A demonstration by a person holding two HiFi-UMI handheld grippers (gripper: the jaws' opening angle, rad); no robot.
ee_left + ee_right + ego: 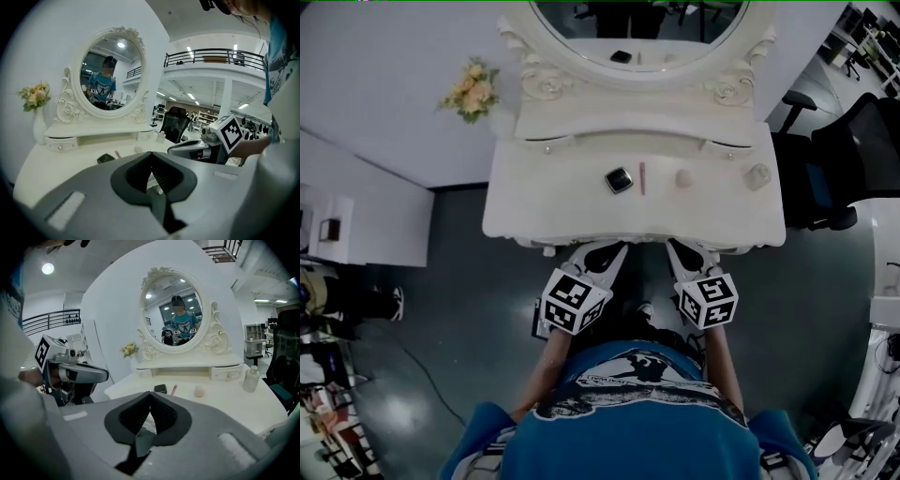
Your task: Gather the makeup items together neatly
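Seen from above, a person stands at a white vanity table [516,202] with forearms reaching forward. The left gripper [602,253] and right gripper [686,251] sit side by side at its front edge, both with jaws pressed together and empty. A black compact [619,179], pink stick [642,177], sponge [684,177] and small bottle [757,175] lie spaced in a row on the tabletop.

The tabletop [544,202] looks like smooth white paint with a soft sheen. The mirror [675,23] is glossy glass. The compact [619,179] is dark and glossy, and the sponge [684,177] looks matt. The left tool [151,154] and right tool [150,393] are matt grey plastic.
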